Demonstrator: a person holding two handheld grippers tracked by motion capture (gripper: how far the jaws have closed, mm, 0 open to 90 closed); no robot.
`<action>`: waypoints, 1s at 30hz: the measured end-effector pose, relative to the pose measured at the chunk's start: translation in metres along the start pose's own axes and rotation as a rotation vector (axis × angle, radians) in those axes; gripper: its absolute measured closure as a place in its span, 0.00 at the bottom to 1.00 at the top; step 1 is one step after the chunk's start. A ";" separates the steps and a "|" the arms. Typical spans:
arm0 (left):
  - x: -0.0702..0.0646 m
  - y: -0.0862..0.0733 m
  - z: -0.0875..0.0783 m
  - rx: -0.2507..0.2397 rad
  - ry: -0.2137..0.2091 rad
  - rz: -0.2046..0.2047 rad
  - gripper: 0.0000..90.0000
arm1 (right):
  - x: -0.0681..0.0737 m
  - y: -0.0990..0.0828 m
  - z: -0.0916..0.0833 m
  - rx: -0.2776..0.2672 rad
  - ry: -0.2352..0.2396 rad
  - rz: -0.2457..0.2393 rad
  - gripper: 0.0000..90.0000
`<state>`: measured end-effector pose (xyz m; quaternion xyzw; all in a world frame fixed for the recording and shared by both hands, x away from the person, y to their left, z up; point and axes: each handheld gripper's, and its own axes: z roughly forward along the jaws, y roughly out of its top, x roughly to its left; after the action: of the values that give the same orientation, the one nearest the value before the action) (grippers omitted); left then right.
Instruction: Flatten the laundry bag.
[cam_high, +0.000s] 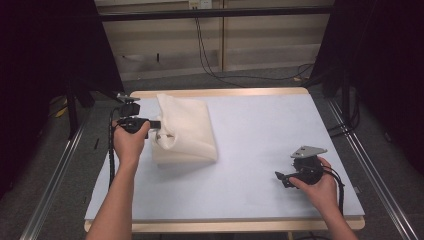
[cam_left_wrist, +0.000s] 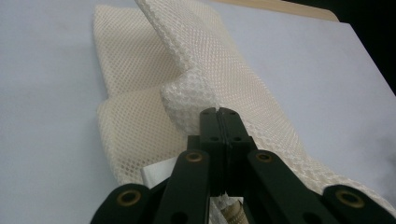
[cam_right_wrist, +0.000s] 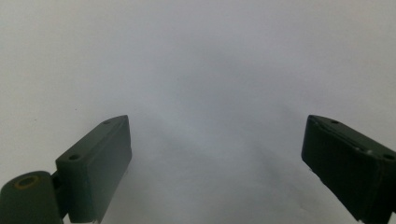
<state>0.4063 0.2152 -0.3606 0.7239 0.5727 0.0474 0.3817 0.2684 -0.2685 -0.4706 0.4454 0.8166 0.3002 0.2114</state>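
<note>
Left gripper view looks along the left tool (cam_left_wrist: 219, 114), whose jaws are pressed together on a pinched fold of the cream mesh fabric (cam_left_wrist: 140, 116), lifting that fold into a peak while the rest drapes down to the tabletop (cam_left_wrist: 42, 140). The open weave and the way it sags suggest a light, soft, limp cloth that will bend wherever it is unsupported and should not slip much between the pads. An edge or corner looks like the best place to take hold; a white tag near the jaws may mark a hem, though that is hard to tell.

From the high view the fabric (cam_high: 187, 130) lies folded at the left rear of the tabletop (cam_high: 260, 125), touching the left tool (cam_high: 156, 124). The right tool (cam_high: 281, 177) rests well apart at the right front, jaws spread wide, holding nothing.
</note>
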 end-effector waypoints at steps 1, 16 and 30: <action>-0.003 0.001 0.001 -0.007 -0.001 0.000 1.00 | 0.000 0.000 0.000 0.000 0.001 -0.001 0.09; -0.044 0.016 0.009 -0.040 -0.092 0.068 0.99 | 0.002 0.001 0.001 -0.006 0.006 -0.004 0.09; -0.086 0.018 0.033 -0.064 -0.202 0.127 0.97 | 0.003 0.001 0.001 -0.001 0.007 -0.004 0.09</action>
<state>0.4082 0.1231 -0.3413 0.7473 0.4826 0.0168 0.4564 0.2681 -0.2653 -0.4711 0.4425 0.8182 0.3015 0.2095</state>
